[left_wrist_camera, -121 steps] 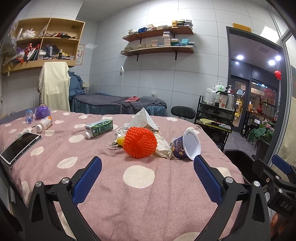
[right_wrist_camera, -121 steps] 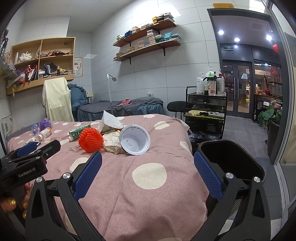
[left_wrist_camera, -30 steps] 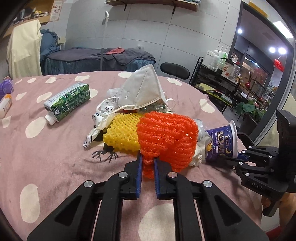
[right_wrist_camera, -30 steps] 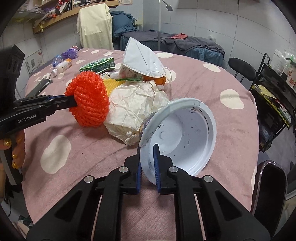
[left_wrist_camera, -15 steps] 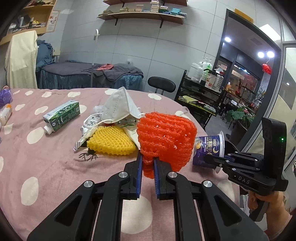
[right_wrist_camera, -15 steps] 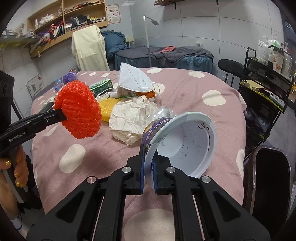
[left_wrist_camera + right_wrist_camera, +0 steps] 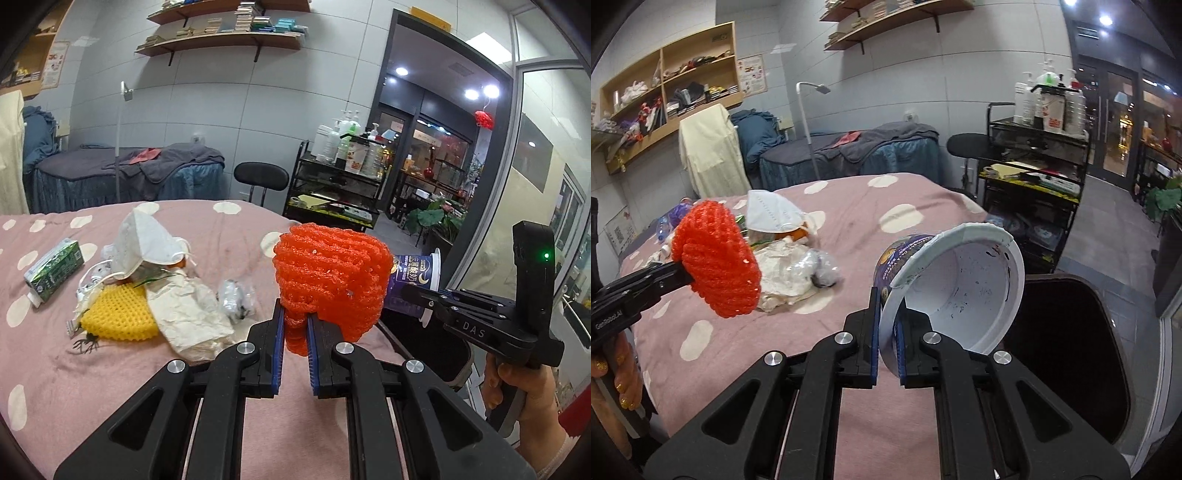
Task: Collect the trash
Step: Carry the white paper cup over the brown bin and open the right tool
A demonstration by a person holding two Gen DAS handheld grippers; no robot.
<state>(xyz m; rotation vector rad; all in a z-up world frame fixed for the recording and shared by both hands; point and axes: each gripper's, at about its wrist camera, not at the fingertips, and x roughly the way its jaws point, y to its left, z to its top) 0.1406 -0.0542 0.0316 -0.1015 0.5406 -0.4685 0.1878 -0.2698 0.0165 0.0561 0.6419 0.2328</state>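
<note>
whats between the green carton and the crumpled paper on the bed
In the left wrist view, the white face mask and the yellow foam net lie between the green carton and the crumpled paper.

A table [image 7: 110,369] draped in a pink cloth with white dots is carrying a green carton [image 7: 53,273] near its left side and, clustered together mid-table, a white face mask [image 7: 144,240], a yellow foam net [image 7: 118,314], crumpled paper [image 7: 188,314] and a crumpled clear wrapper [image 7: 232,295].
</note>
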